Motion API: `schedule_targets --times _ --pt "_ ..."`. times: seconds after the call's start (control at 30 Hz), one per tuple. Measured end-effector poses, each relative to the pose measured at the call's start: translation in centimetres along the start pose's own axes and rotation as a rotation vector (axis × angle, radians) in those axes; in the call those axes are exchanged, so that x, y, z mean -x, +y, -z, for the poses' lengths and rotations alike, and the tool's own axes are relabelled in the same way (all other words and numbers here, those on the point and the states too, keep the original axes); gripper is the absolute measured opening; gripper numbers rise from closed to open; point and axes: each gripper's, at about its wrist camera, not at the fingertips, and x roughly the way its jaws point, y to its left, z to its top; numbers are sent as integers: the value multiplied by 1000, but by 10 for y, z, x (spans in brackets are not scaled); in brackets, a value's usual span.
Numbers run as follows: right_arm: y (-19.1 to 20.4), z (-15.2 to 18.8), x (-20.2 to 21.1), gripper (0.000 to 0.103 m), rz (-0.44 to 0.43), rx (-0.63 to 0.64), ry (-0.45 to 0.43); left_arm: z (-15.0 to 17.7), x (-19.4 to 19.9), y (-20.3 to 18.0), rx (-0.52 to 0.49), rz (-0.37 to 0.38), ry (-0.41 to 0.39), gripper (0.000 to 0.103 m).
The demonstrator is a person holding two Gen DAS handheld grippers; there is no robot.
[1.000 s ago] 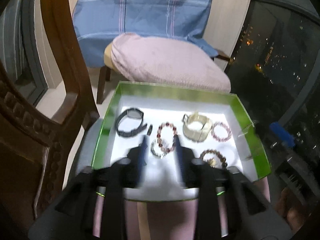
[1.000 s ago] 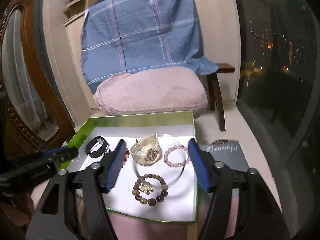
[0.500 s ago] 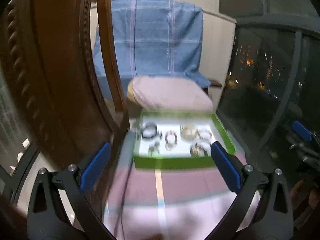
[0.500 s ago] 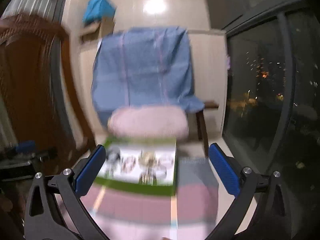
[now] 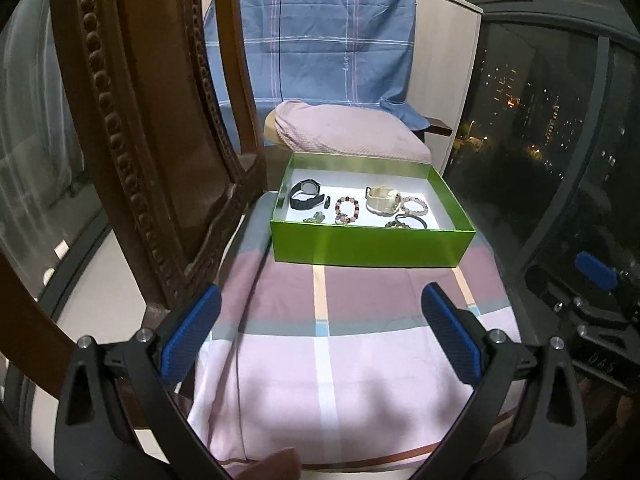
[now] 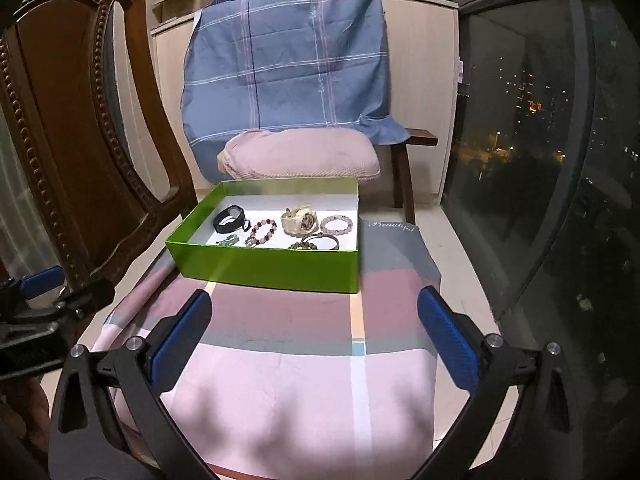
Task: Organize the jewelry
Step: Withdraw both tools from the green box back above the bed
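Note:
A green box sits at the far end of a cloth-covered table. Inside lie a black watch, a cream watch, a red-and-white bead bracelet, a pale pink bead bracelet, a dark bead bracelet and a small silvery piece. My left gripper and right gripper are both open and empty, held back over the near part of the table.
The table wears a pink, mauve and grey striped cloth. A carved wooden chair stands close on the left. A chair with a pink cushion and blue plaid cloth stands behind the box. Dark window glass is on the right.
Both grippers have pulled back and away from the box. The left gripper's jaws, nearly shut over the box a second ago, have opened wide. The jewelry stays in the box.

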Motion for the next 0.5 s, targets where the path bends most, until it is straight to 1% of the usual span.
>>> schedule_targets --times 0.1,0.33,0.5 --pt "-2 1 -2 100 3 -4 -3 1 -3 -1 -4 -12 1 99" --pt "-2 -1 -7 100 6 0 5 -3 -10 -1 2 10 13 99" --pt "0 0 -7 100 4 3 7 -4 -7 -5 -8 21 6 99"
